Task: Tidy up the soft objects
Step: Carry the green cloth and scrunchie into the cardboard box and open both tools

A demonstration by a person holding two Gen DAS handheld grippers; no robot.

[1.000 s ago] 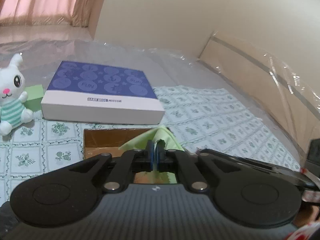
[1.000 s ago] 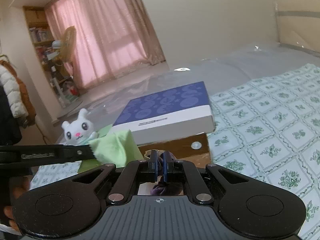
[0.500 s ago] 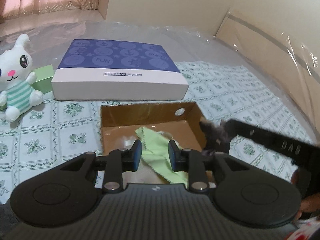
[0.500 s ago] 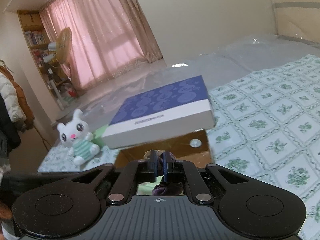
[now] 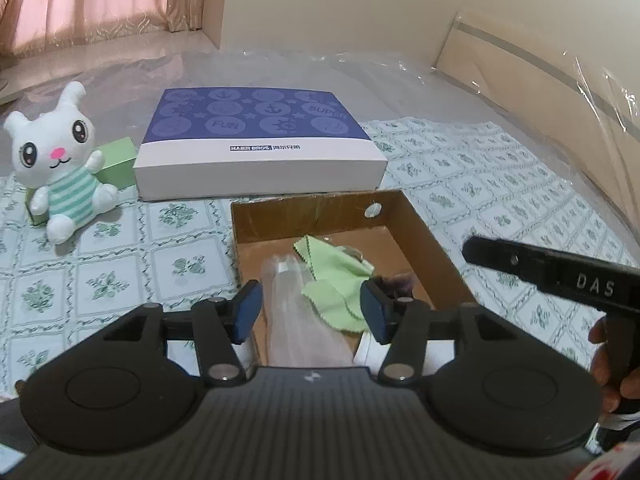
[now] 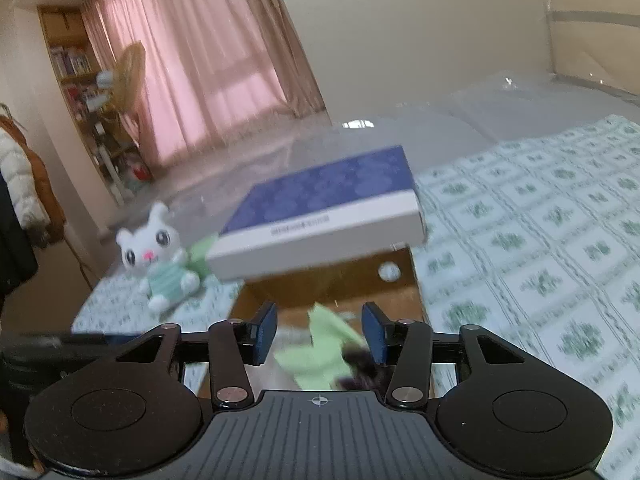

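An open cardboard box (image 5: 424,232) lies on the patterned bedspread. Inside it lie a light green cloth (image 5: 334,280), a sheer white mesh piece (image 5: 296,312) and a dark purple fuzzy thing (image 5: 394,283). My left gripper (image 5: 311,312) hovers over the box's near end, its jaws opening, pads pressing on nothing. In the blurred right wrist view my right gripper (image 6: 320,332) hangs over the same box (image 6: 414,292), jaws opening. The green cloth (image 6: 320,344) and the purple thing (image 6: 362,372) lie loose below it. One of its fingers (image 5: 520,258) reaches in from the right.
A white plush bunny (image 5: 60,168) in a striped shirt sits at the left against a small green box (image 5: 118,160). A flat blue-and-white box (image 5: 256,136) lies right behind the cardboard box. Clear plastic sheeting covers the bed's far part and the headboard.
Both grippers went from shut to open. The green cloth left my left jaws and now lies in the box. The purple thing dropped from my right jaws. The left view tipped downward.
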